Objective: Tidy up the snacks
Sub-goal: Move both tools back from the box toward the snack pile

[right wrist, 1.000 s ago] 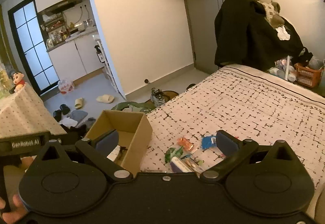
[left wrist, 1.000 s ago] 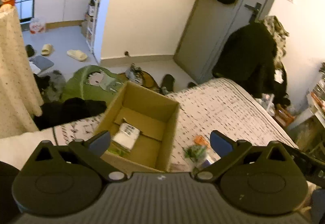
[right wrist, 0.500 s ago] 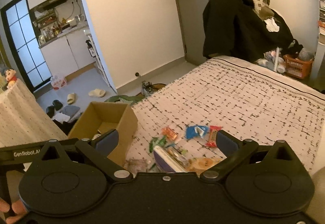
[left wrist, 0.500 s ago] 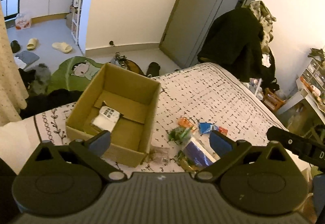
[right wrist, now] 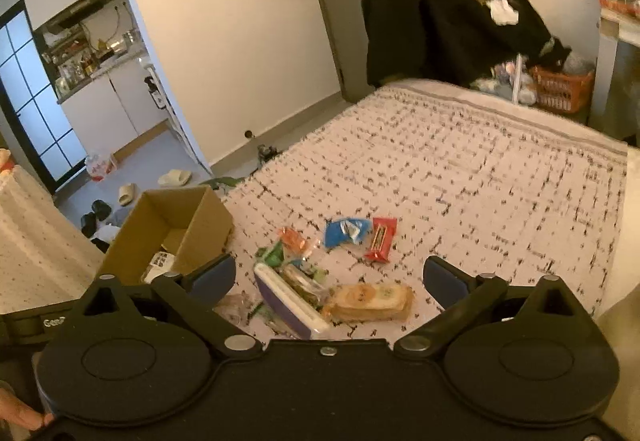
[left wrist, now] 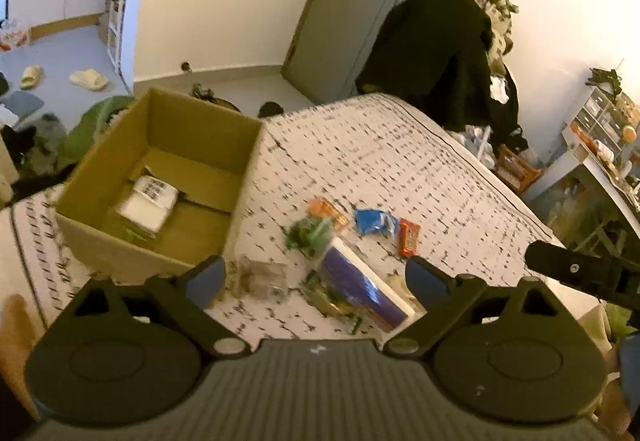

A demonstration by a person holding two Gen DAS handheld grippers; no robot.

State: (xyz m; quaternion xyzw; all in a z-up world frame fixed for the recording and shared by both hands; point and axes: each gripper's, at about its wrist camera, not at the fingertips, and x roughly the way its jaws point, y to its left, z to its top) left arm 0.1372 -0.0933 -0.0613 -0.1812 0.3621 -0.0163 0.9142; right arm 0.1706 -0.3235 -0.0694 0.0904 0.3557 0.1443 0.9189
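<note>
A cardboard box (left wrist: 160,177) sits open on a bed (left wrist: 392,161) covered with a pale spread printed in small dark dashes, near the bed's left edge in both views. Inside the box lies a white packet with a barcode label (left wrist: 150,199) on the folded bottom flaps. The snacks lie loose on the spread just to the right of the box: an orange wrapper (left wrist: 326,210), a green packet (left wrist: 310,235) beside it, a blue wrapper (left wrist: 374,222), a red bar (left wrist: 409,238) touching the blue one's right side, a long purple and white pack (left wrist: 362,287) nearest the camera, and a clear crinkled bag (left wrist: 262,277) close to the box's front corner. The right wrist view also shows a tan pack of biscuits (right wrist: 372,302) lying against the purple pack's right end. The left tongs (left wrist: 316,277) hang above the near part of this pile with their jaws wide apart, having just been closing a little, and nothing is gripped between them; the clear bag and the purple pack only show through the gap, lower down. The right tongs (right wrist: 330,277) likewise stand wide apart after closing slightly, empty, with the purple pack and the biscuits seen below between the tips. Part of the right tool's black body shows at the right edge of the left wrist view. A dark coat (right wrist: 440,21) is heaped at the far end of the bed, and sandals (right wrist: 174,177) lie on the grey floor beyond the box.
</note>
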